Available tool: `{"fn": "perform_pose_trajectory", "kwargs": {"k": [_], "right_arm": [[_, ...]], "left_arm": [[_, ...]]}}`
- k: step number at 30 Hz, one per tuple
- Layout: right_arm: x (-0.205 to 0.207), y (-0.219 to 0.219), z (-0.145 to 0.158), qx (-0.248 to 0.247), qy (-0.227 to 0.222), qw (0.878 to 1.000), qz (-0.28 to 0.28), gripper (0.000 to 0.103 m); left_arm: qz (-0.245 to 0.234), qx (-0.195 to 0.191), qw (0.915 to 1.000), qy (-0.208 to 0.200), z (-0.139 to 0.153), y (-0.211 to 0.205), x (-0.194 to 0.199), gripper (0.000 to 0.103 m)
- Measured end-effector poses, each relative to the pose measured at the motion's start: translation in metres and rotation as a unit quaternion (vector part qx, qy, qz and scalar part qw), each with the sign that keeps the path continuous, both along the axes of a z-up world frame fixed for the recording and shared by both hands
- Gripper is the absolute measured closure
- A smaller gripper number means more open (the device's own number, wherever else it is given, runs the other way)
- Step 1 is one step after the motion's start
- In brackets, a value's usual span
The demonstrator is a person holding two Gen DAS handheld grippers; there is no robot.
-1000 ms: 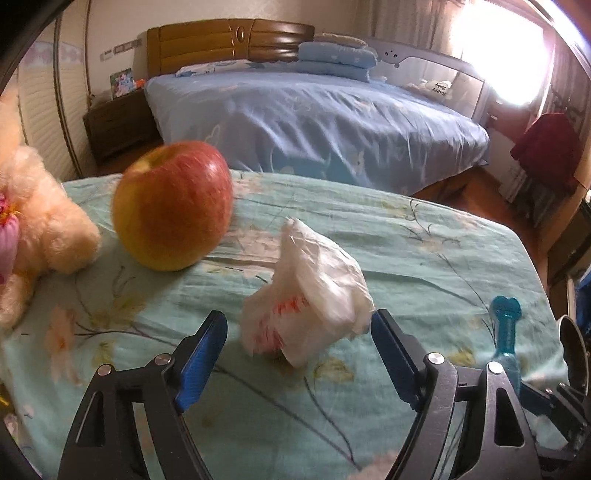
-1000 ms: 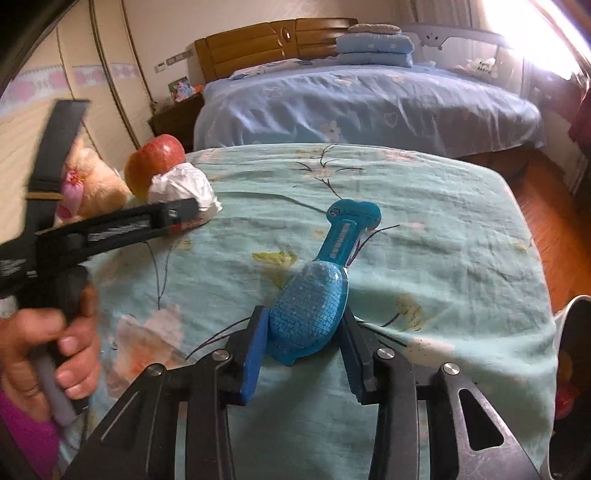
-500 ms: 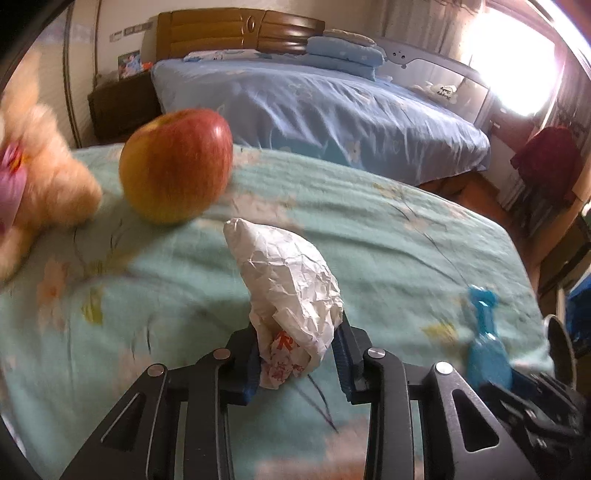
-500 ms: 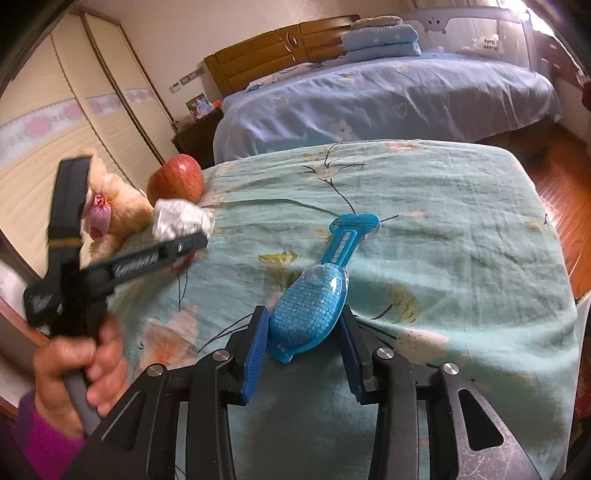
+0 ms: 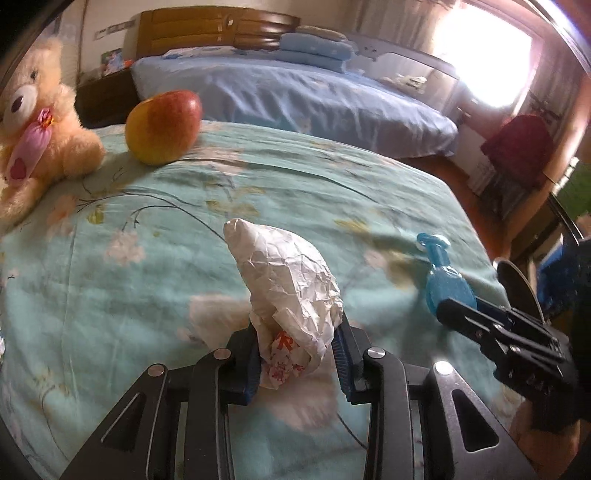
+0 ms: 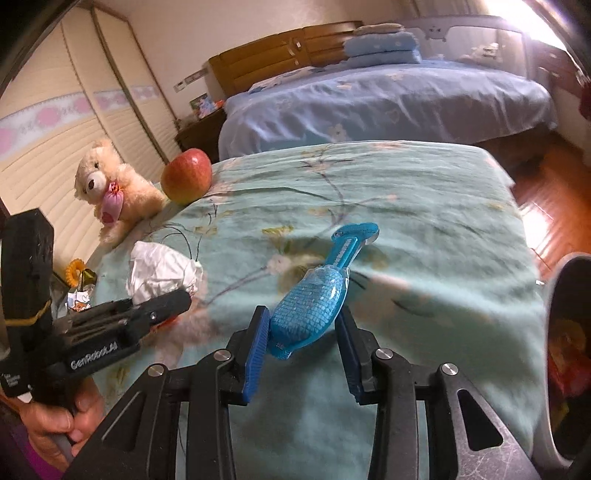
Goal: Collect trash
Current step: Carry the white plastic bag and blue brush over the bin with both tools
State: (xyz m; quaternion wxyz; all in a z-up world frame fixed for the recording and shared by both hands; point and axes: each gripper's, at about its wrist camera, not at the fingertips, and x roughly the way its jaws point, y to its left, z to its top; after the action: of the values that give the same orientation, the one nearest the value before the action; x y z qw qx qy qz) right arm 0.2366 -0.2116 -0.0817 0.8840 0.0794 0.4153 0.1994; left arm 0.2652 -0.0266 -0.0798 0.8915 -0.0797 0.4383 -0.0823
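Blue bed (image 5: 295, 96) (wooden headboard (image 5: 218, 27)); bright window (image 5: 484, 55)

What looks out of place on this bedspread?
A whole apple sits directly on the floral bedspread beside a teddy bear, an odd spot for fruit. The crumpled paper wrapper is already held in the left tongs.

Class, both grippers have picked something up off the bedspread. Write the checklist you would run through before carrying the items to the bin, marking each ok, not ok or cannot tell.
1. Left gripper closed on the crumpled white paper wrapper: ok.
2. Right gripper closed on the blue plastic fish-shaped package: ok.
3. Paper held securely, not just by a loose edge: cannot tell.
4. Red-yellow apple and cream teddy bear left undisturbed: ok.
5. Bin open and within reach: cannot tell; only a round rim shows at the right edge.
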Motion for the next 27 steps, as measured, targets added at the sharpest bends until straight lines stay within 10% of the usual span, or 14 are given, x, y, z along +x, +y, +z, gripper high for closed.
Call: {"fn": "perform_pose_trajectory", "kwargs": {"k": [5, 9, 27], "right_arm": [[-0.012, -0.009, -0.001, -0.005, 0.019, 1.0, -0.02, 0.062], [-0.018, -0.016, 0.001, -0.026, 0.005, 0.998, -0.061, 0.035], [-0.028, 0.002, 0.005, -0.094, -0.015, 0.993, -0.065, 0.056]], "left_arm": [[-0.02, -0.002, 0.9998, -0.008, 0.009, -0.008, -0.027, 0.071], [-0.024, 0.0, 0.9996, -0.015, 0.015, -0.008, -0.041, 0.071], [-0.036, 0.006, 0.9992, -0.018, 0.024, -0.014, -0.062, 0.071]]}}
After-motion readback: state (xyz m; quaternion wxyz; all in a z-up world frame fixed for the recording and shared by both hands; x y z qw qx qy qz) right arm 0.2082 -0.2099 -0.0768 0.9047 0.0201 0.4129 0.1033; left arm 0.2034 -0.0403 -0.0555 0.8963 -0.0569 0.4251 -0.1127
